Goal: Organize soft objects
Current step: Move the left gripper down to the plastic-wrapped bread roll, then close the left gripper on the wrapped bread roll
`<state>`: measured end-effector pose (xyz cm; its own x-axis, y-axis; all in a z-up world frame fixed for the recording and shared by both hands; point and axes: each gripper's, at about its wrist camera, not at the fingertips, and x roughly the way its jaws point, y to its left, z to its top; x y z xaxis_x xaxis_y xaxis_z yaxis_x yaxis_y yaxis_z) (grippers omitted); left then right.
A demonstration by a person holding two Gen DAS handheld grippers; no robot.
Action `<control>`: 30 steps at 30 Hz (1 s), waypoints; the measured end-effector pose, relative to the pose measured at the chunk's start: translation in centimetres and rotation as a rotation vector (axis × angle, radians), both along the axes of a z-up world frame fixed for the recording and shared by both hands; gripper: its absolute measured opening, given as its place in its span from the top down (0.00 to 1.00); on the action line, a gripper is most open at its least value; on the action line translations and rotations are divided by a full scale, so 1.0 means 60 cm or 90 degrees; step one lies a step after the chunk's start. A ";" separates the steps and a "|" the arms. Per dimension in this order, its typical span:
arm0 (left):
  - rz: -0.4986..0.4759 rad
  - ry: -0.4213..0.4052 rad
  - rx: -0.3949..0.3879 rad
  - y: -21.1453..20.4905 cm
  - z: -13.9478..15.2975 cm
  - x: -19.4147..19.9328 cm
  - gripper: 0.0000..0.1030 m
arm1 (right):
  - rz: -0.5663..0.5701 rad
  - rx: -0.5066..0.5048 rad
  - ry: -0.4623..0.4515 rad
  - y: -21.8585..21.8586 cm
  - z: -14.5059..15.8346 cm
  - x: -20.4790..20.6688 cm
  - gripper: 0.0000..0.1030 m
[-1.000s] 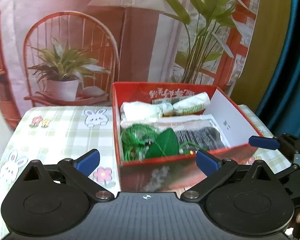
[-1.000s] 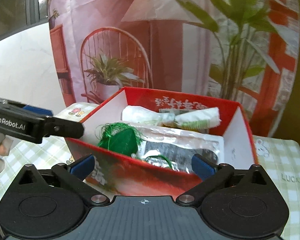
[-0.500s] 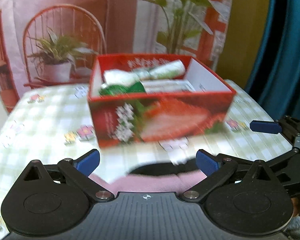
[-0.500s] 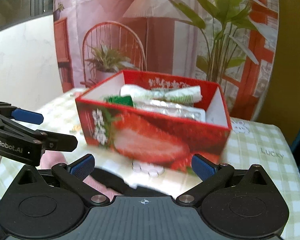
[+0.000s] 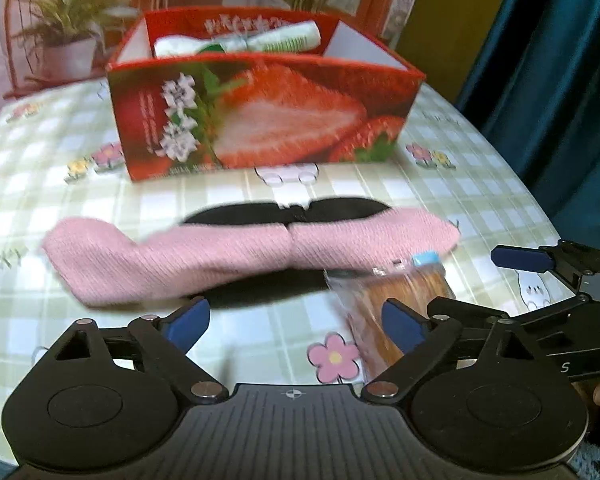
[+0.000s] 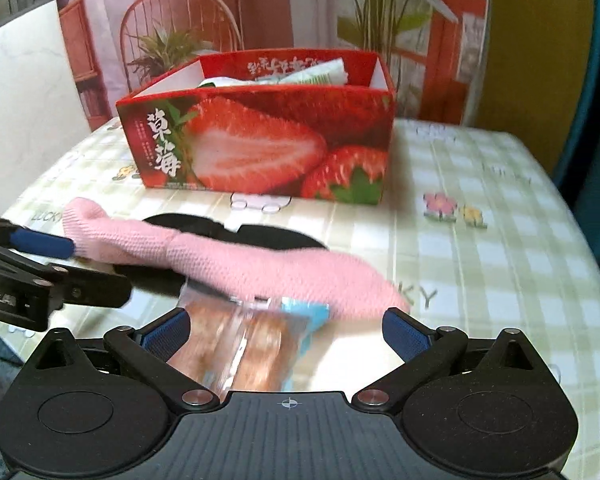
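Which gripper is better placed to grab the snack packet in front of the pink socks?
Right, probably. The right gripper is open with the snack packet between its fingers. The left gripper, also open, faces the pink socks; the packet sits off to its right.

Left tongs (image 5: pixel 296 320) spread wide, gripping nothing, level and pointing forward. Right tongs (image 6: pixel 286 330) same: spread wide, nothing gripped. They sit side by side, each one's blue-tipped fingers (image 5: pixel 520 259) visible beside the other.
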<state>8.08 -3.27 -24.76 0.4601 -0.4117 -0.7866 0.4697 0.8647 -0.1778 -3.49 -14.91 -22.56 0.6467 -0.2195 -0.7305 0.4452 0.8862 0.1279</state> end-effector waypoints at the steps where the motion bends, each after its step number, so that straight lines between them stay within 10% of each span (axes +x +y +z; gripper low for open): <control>1: -0.003 0.010 -0.002 -0.001 -0.006 -0.002 0.14 | 0.001 0.005 0.003 0.001 -0.001 -0.004 0.07; 13: -0.034 0.080 -0.046 -0.007 -0.044 0.001 0.46 | 0.053 0.105 0.004 0.002 -0.023 -0.017 0.56; 30: 0.045 0.122 -0.119 0.039 -0.062 0.031 0.57 | 0.142 0.102 -0.028 0.033 -0.027 0.068 0.61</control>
<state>9.95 -0.93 -28.50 0.3435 -0.5295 -0.7756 0.3514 0.8384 -0.4168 0.60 -12.94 -24.19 0.6980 0.0474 -0.7145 0.2327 0.9286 0.2889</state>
